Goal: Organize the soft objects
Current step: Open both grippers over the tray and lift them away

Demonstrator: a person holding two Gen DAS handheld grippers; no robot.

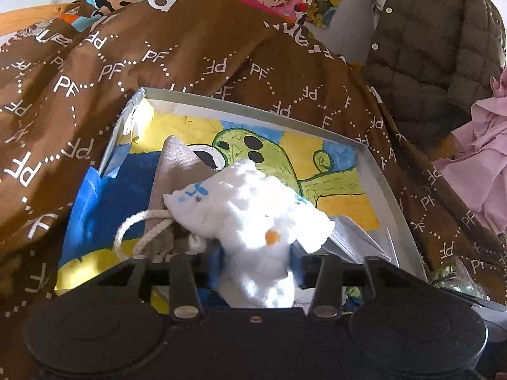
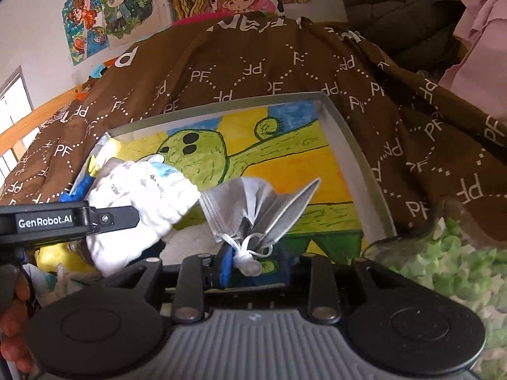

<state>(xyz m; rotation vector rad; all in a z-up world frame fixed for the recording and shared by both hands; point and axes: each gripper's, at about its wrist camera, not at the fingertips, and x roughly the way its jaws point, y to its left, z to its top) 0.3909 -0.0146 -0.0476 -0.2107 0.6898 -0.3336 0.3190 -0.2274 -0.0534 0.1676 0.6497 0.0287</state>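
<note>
Our left gripper [image 1: 258,272] stands half open around the white plush toy [image 1: 250,202], pads not pressing. Our right gripper [image 2: 253,264] is narrowly open around the knotted loops of the grey face mask [image 2: 253,202]. Both things lie in the shallow box [image 1: 377,171] on the bed, at 12 o'clock from us.

The mask loops could snag on a finger when we withdraw. The brown blanket [image 1: 190,63] crowds the box rim, and a jar of green stars [image 2: 450,266] stands close at 3 o'clock.

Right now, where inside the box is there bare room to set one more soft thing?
Free: the box's far right part, bare drawing between the grey mask and the right wall. Crowded: the near left, where the white sock lies over the grey pouch, beside the mask.
</note>
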